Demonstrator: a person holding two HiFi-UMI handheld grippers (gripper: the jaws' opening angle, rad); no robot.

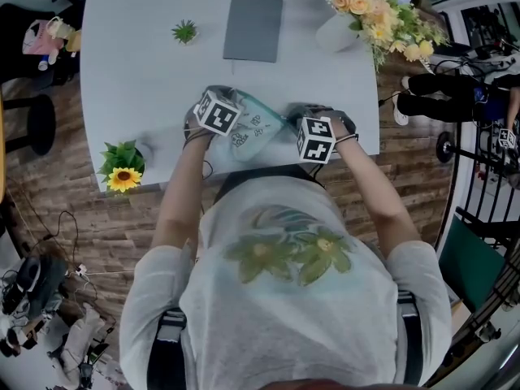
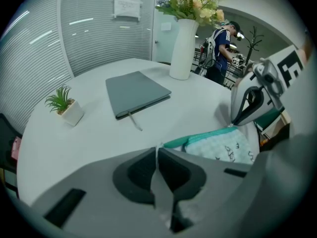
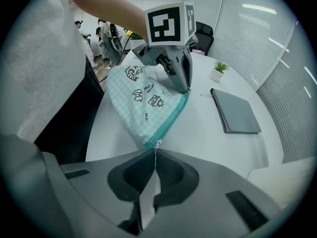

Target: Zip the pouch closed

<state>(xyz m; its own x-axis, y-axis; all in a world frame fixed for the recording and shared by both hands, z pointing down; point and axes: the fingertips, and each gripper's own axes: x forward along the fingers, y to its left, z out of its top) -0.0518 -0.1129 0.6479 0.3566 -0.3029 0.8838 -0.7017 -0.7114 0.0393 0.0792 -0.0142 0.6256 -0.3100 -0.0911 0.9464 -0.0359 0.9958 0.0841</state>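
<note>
Head view: pouch [image 1: 250, 130] at the counter's [image 1: 138, 63] near edge. Its long axis is stretched left-right between both claws, and the teal zipper edge faces away from the person. Left claw [image 2: 157, 148] closed on the pouch's end corner. Right claw [image 3: 155, 150] closed on the zipper pull [image 3: 157, 144].

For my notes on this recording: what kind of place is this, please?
Probably an office or meeting room: a white table with a grey notebook and a vase of flowers, and blinds along the walls.
</note>
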